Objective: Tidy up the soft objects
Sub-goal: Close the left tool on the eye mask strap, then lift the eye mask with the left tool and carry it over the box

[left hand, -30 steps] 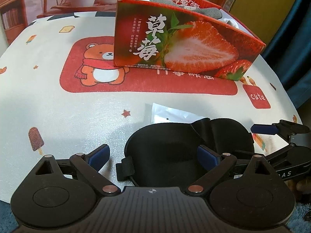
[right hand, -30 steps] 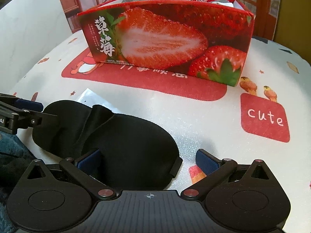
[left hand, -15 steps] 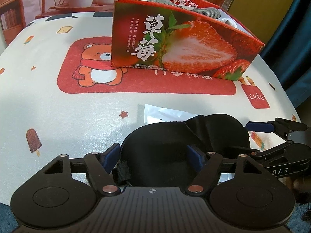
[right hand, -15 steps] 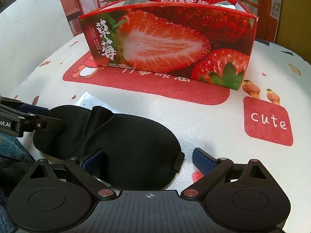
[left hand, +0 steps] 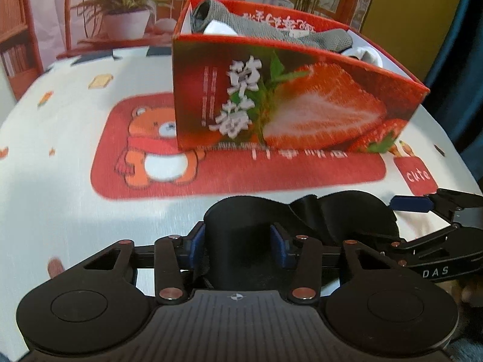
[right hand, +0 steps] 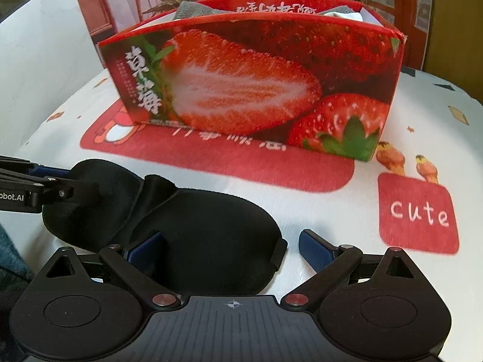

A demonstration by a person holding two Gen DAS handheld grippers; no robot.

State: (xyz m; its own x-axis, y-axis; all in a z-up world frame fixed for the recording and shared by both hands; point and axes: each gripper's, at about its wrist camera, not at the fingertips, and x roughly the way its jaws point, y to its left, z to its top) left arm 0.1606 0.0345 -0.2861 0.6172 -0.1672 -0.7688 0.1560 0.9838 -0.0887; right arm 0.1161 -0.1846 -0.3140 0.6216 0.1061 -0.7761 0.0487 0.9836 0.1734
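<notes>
A black padded sleep mask (left hand: 241, 235) lies on a round table (left hand: 60, 205) covered by a white cloth printed with a red panel, a cartoon bear and small sweets. Seen from the left wrist camera, the left gripper (left hand: 238, 242) sits at the six o'clock edge of the view, and its jaws are closing on one end of the mask: both blue pads (left hand: 277, 242) press against the sides of that end, which bulges up between them. At three o'clock in this view the right gripper (left hand: 422, 208) reaches in beside the other end of the mask. At twelve o'clock, well beyond the mask, stands a red cardboard box (left hand: 302, 111) printed with a halved strawberry and white Chinese characters; grey and white soft items (left hand: 271, 33) show above its rim. Seen from the right wrist camera, the right gripper (right hand: 229, 249) is spread wide over the mask's (right hand: 205, 229) near end: its left pad is against the fabric, its right pad (right hand: 317, 246) stands clear of the mask's edge, so nothing is clamped. The left gripper (right hand: 45, 185) enters at nine o'clock, over the far end of the mask. The strawberry box (right hand: 256, 90) is at twelve o'clock, and a red patch reading "cute" (right hand: 418, 212) lies on the cloth at three o'clock.
</notes>
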